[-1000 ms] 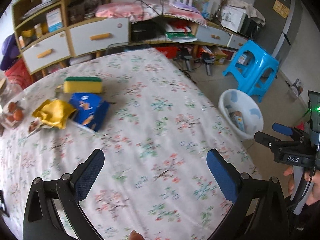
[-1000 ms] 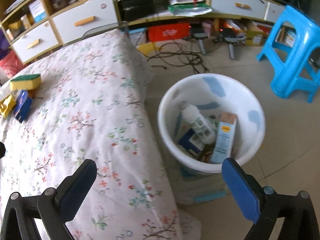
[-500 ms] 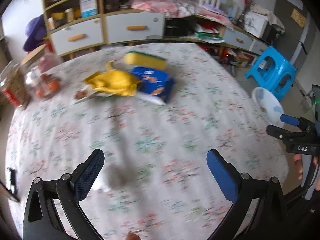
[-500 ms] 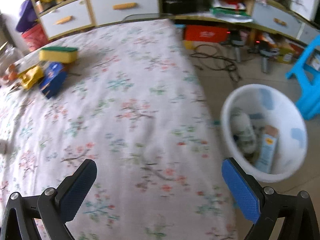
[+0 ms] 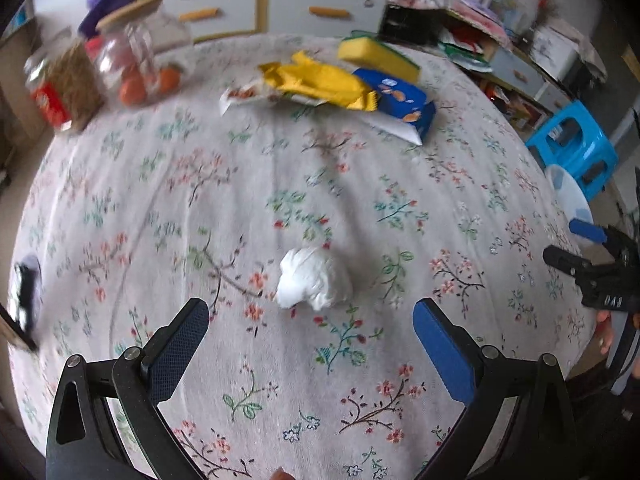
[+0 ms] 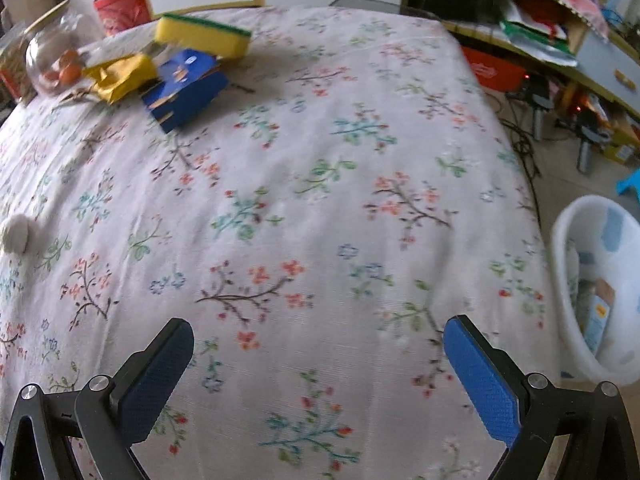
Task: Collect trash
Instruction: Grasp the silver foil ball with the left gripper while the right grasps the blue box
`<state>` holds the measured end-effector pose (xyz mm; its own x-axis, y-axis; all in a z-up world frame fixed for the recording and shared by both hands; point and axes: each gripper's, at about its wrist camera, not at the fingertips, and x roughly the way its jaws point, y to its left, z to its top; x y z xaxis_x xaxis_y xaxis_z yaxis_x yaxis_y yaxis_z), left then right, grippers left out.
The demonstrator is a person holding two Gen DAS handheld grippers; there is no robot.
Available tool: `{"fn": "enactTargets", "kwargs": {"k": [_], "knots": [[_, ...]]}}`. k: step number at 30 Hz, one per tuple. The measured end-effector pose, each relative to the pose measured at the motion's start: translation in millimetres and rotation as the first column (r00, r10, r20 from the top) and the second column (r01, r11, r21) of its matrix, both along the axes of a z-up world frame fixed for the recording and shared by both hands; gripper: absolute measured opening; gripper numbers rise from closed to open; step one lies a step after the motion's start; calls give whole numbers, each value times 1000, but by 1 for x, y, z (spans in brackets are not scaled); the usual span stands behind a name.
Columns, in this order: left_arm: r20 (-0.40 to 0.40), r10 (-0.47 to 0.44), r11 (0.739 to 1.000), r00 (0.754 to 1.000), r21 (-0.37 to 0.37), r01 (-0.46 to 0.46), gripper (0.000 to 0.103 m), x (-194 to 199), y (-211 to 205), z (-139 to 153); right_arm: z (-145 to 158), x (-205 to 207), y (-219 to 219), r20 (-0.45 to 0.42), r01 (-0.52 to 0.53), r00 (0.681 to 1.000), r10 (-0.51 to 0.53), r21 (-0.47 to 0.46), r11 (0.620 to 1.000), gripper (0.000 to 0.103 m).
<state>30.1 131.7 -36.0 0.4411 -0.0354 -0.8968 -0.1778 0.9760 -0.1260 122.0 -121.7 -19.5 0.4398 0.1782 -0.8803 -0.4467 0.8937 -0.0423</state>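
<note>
A crumpled white paper ball (image 5: 314, 278) lies on the floral tablecloth (image 5: 240, 184), just ahead of my open, empty left gripper (image 5: 310, 328); it also shows at the left edge of the right wrist view (image 6: 15, 233). Farther back lie a yellow wrapper (image 5: 324, 82), a blue snack box (image 5: 400, 100) and a small white wrapper (image 5: 244, 96). My right gripper (image 6: 318, 354) is open and empty over the table near its right edge. The white trash bin (image 6: 592, 284) stands on the floor to the right and holds several items.
A yellow-green sponge (image 5: 378, 58) lies behind the box. Two glass jars (image 5: 136, 68) stand at the far left. A dark object (image 5: 24, 300) lies at the table's left edge. A blue stool (image 5: 572, 144) stands beyond the bin. Drawers and shelves line the back wall.
Both grippers have swung left from the bin side toward the table. The white paper ball has come into view just ahead of my left gripper. Both stay open.
</note>
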Motion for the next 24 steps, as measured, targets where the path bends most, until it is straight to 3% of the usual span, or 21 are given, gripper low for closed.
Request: {"fn": "enactTargets", "kwargs": {"k": [4, 7, 13, 15, 17, 24], "knots": [[12, 13, 999, 1000, -49, -13, 99, 0, 7, -5, -3, -1, 11, -3, -16, 1000, 15, -3, 1000, 102], [21, 14, 998, 1000, -64, -12, 86, 3, 9, -8, -4, 1, 18, -2, -23, 1000, 23, 1, 1000, 102], [37, 38, 996, 999, -82, -35, 51, 15, 18, -13, -5, 10, 35, 3, -27, 1000, 27, 28, 999, 102], [37, 41, 994, 999, -102, -37, 31, 18, 21, -13, -5, 15, 41, 5, -30, 1000, 30, 38, 999, 102], [33, 43, 994, 999, -105, -39, 24, 21, 22, -13, -5, 22, 50, 12, -36, 999, 36, 46, 998, 102], [65, 75, 993, 995, -100, -68, 21, 34, 28, -2, -9, 40, 82, 36, -98, 995, 96, 62, 993, 102]]}}
